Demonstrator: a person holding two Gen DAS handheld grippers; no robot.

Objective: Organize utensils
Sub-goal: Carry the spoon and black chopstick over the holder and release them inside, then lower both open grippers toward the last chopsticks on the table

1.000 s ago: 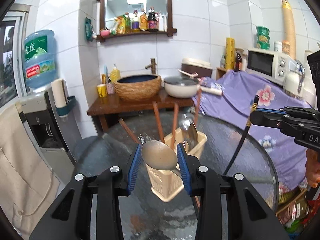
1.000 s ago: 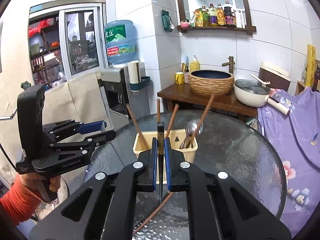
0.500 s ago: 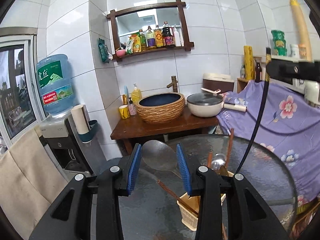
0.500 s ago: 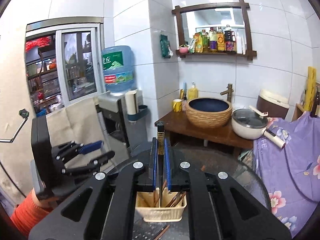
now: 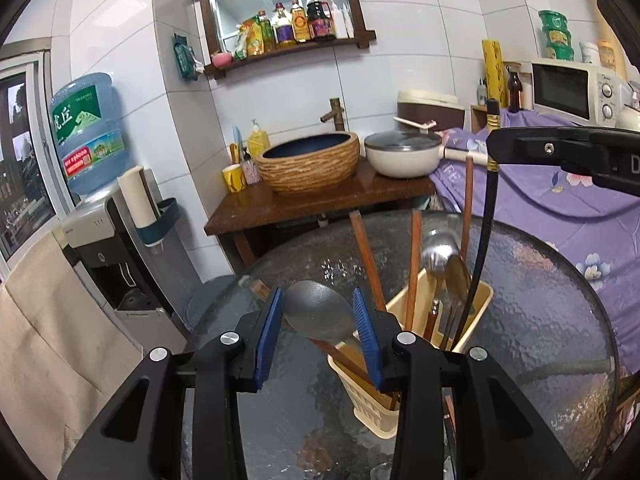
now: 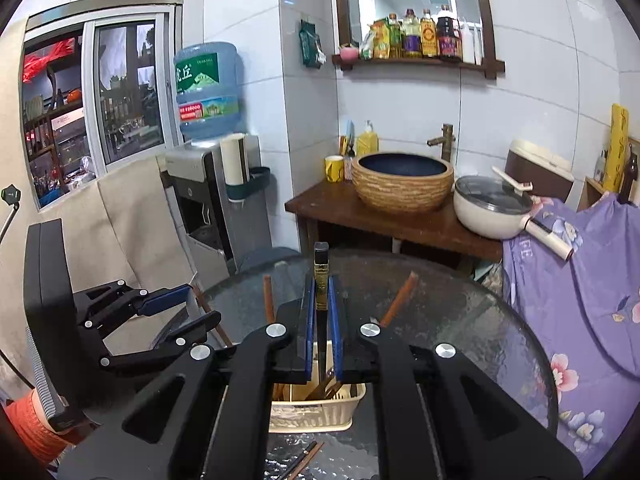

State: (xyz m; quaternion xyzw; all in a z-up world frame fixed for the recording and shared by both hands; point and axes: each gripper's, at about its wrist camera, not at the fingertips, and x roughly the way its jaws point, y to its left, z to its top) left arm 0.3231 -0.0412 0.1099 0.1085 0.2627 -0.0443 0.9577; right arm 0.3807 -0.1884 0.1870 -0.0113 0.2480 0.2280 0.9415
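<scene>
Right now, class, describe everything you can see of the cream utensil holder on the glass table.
The cream utensil holder is a rectangular plastic caddy with ribbed, slotted lower walls, standing upright on the textured glass table. Inside, brown wooden chopsticks lean outward at different angles, and two metal spoons stand bowl-up. A long black utensil, gripped by the right tool, dips into its right end. The left tool holds a spoon just in front of it.

Spoon [image 5: 316,312] handle hidden behind left tongs [image 5: 318,334]. Black chopstick [image 6: 321,280] lower end lost inside holder [image 6: 312,412]. Holder front blocked by right tongs [image 6: 321,336]. Surface [image 5: 540,320] near edge cut off.
</scene>
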